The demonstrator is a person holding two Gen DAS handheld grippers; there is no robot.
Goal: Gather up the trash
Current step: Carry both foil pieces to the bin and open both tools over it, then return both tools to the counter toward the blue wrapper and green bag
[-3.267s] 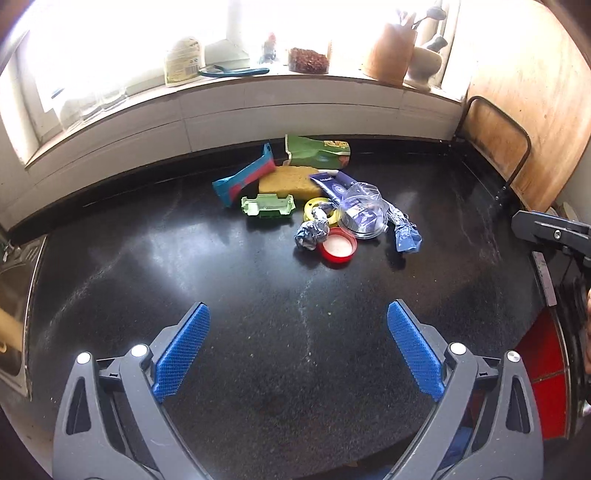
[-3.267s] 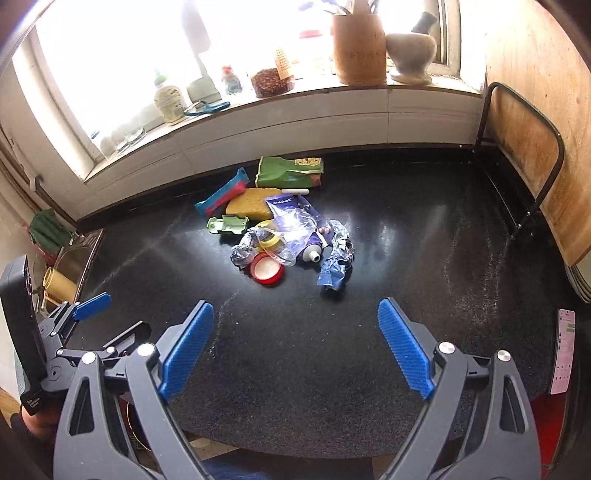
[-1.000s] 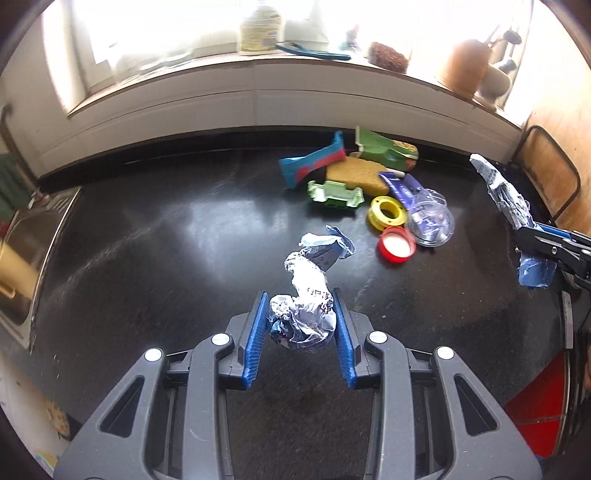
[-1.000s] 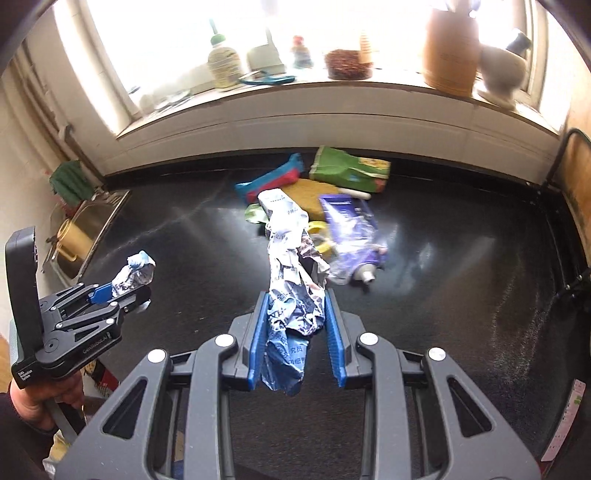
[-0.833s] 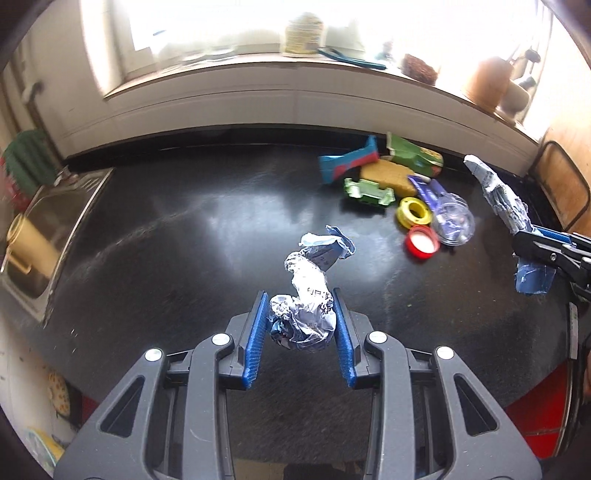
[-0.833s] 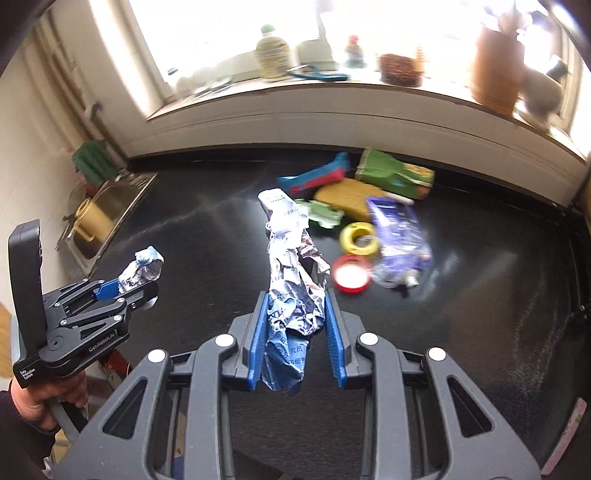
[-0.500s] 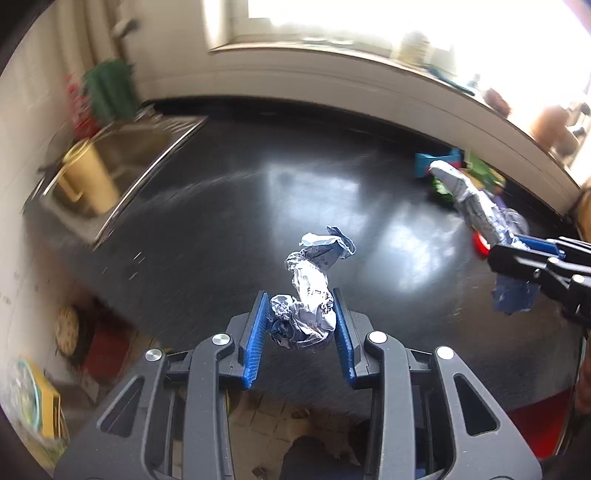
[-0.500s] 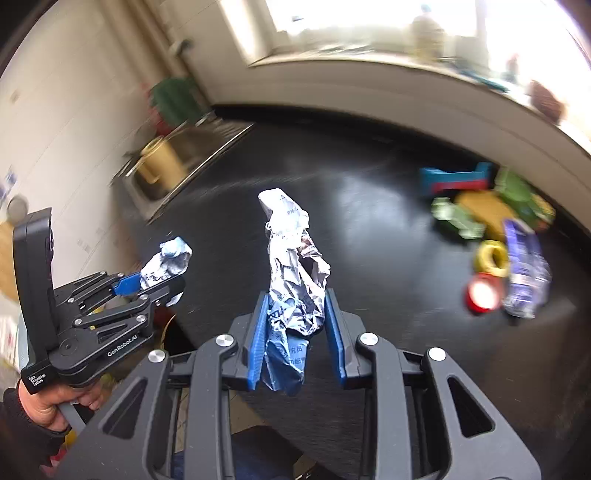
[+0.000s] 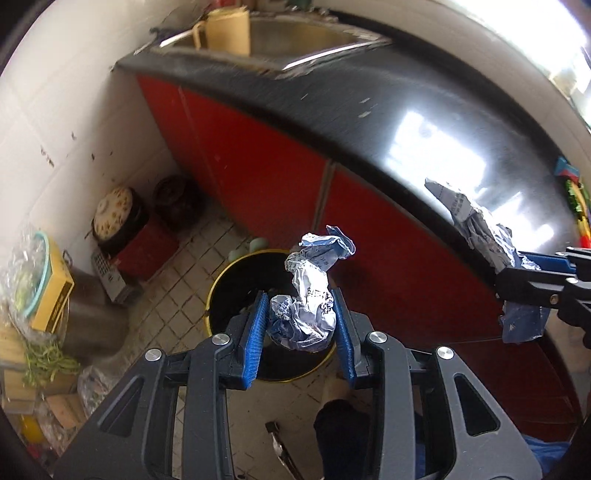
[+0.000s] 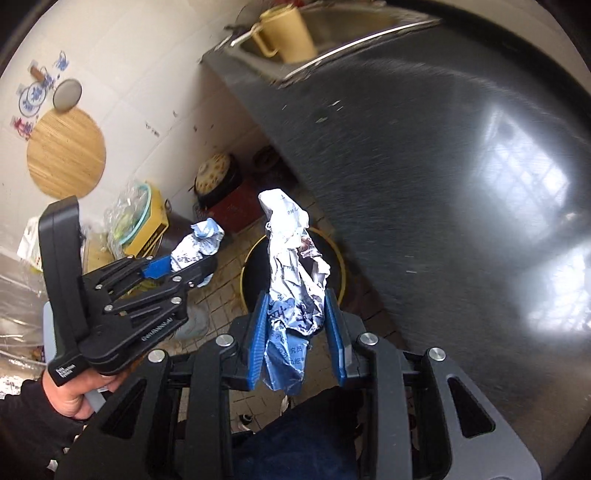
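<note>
Above floor bin (image 9: 236,280): crumpled silvery-blue wrapper (image 9: 308,314).

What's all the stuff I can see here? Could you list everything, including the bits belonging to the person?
crumpled foil wrapper: one, silver and blue, clamped in the left gripper above the bin
long foil wrapper: one, silver and blue, clamped in the right gripper
bin: one, black with yellow rim, on the tiled floor below both grippers
countertop: one, dark and glossy, at the right
sink: one, steel, at the counter's far end
jug: one, tan, at the sink
cabinet doors: red, under the counter
round board: one, wooden, on the white wall
yellow box: one, floor clutter at left
left gripper: black, blue pads, shut
right gripper: black, blue pads, shut
hand: one, holding the left gripper's handle
</note>
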